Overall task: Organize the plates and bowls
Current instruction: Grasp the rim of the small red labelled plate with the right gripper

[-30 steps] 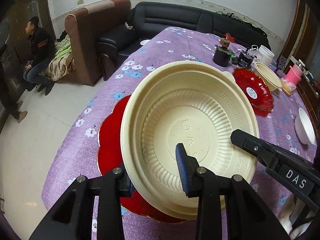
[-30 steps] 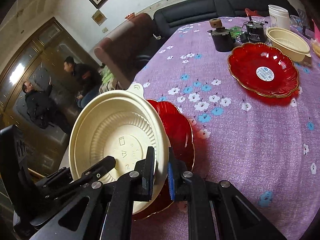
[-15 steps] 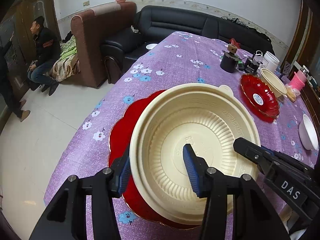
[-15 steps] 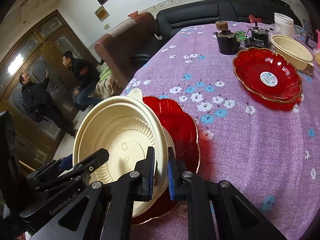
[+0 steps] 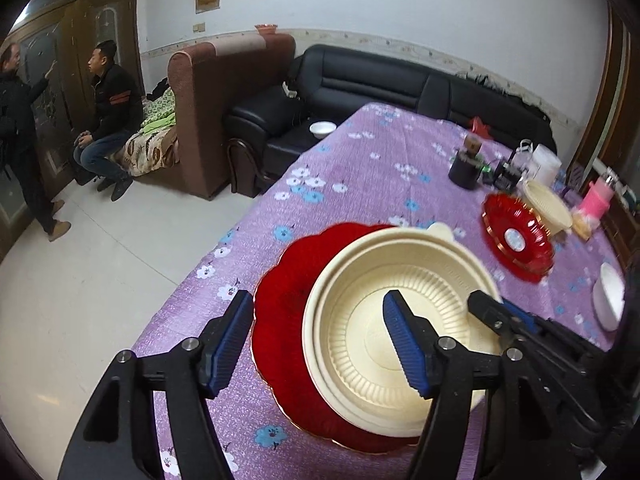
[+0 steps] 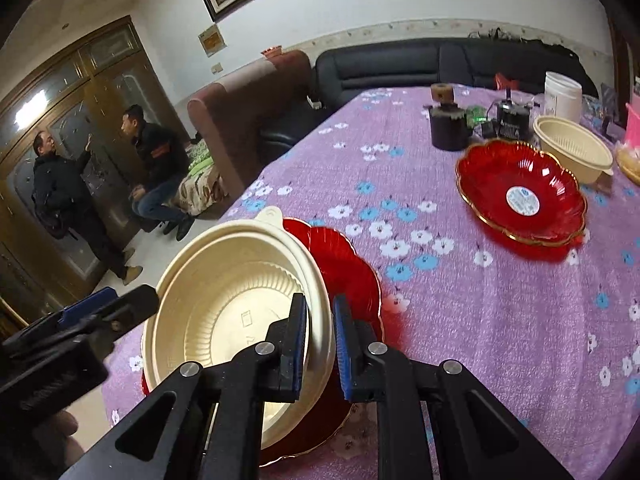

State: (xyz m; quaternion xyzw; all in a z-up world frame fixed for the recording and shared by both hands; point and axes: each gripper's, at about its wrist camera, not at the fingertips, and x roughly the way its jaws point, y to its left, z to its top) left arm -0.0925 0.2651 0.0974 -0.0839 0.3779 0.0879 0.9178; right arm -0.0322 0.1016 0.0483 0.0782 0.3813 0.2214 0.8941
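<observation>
A cream ribbed plastic bowl (image 5: 400, 320) rests on a red scalloped plate (image 5: 288, 304) at the near edge of the purple flowered table. My left gripper (image 5: 320, 340) is open and raised above them, its jaws wide apart. My right gripper (image 6: 320, 338) is shut on the right rim of the cream bowl (image 6: 232, 300), above the red plate (image 6: 352, 280). A second red plate (image 6: 520, 196) and a second cream bowl (image 6: 572, 152) lie at the far right.
A dark jar (image 6: 448, 128), a black device (image 6: 512, 120) and a white tub (image 6: 562, 94) stand at the table's far end. A white bowl (image 5: 608, 296) lies at the right. Sofas (image 5: 360, 80) and two people (image 5: 108, 112) are beyond the table's left edge.
My left gripper has let go of the cream bowl's rim, opened wide and pulled up and back. The bowl has settled lower onto the red plate, still held by my right gripper.
</observation>
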